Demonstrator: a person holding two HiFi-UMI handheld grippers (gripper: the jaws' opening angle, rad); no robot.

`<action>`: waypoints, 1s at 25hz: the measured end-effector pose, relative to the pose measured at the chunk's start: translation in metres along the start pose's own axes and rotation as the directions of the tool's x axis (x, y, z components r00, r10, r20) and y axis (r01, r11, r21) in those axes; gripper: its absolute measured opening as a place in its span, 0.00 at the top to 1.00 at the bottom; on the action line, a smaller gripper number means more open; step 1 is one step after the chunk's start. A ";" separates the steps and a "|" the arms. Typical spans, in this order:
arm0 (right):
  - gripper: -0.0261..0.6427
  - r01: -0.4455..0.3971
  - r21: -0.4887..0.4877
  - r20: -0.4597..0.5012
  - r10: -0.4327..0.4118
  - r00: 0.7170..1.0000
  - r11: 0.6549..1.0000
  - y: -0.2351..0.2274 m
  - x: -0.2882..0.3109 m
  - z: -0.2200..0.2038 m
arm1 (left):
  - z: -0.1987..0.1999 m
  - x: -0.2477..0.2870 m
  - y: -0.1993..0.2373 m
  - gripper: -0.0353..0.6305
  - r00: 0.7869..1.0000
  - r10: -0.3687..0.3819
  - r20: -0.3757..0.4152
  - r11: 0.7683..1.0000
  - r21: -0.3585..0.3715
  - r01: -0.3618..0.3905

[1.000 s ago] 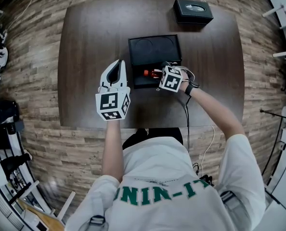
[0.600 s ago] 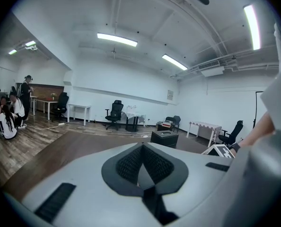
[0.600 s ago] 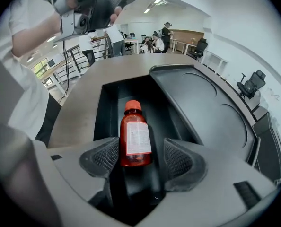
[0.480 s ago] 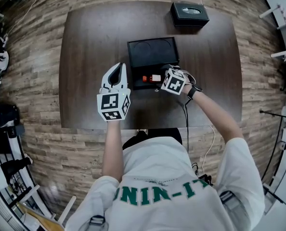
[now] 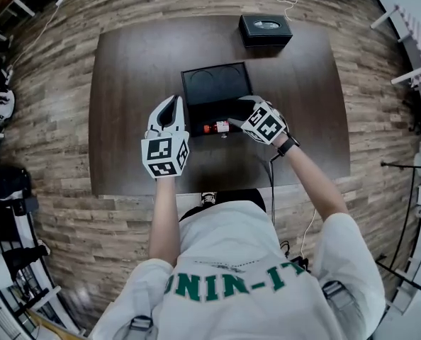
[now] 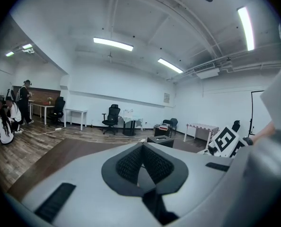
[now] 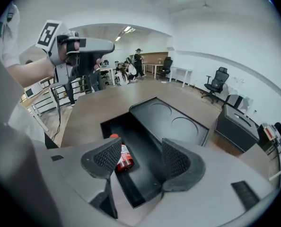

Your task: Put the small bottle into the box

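The small red bottle lies on its side in the front compartment of the black box, cap toward the left. My right gripper hovers just right of it over the box, above the bottle. Its jaws are closing with nothing between them; the bottle shows beyond the left pad. The box's lid, with two round recesses, lies open behind. Left of the box my left gripper stays raised, pads together and holding nothing.
The box stands on a dark brown table. A black tissue box sits at the far right of it. Wooden floor surrounds the table. People, desks and office chairs are far off in the room.
My right gripper has let go of the bottle and drawn back to the right and toward me. The bottle now lies free in the box. The left gripper has hardly moved.
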State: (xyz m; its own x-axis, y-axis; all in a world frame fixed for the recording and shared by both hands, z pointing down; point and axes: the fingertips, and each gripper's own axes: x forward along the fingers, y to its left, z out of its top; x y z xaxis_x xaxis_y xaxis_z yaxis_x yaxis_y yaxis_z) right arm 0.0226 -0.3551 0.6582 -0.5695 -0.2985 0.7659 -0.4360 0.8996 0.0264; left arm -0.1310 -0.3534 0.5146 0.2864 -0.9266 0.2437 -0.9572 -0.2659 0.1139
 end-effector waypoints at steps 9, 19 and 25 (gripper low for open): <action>0.60 0.188 0.171 0.216 -0.223 0.951 0.967 -0.015 -0.087 0.043 | 0.028 -0.017 -0.008 0.94 0.999 0.005 0.043 1.000 0.020 -0.006; 0.70 0.315 0.420 0.374 -0.478 0.795 0.851 -0.037 -0.186 0.075 | 0.071 -0.037 -0.022 0.94 0.994 0.002 0.105 0.998 0.068 -0.010; 0.80 0.411 0.480 0.426 -0.615 0.663 0.775 -0.039 -0.235 0.097 | 0.090 -0.050 -0.026 0.94 0.992 0.020 0.121 0.997 0.077 -0.030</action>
State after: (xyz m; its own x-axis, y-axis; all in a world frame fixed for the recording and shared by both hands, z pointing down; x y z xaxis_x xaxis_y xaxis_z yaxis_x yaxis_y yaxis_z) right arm 0.1059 -0.3509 0.4155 -0.4066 -0.8872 0.2180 -0.9063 0.4218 0.0266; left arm -0.1239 -0.3240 0.4130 0.2602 -0.9572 0.1271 -0.9656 -0.2582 0.0320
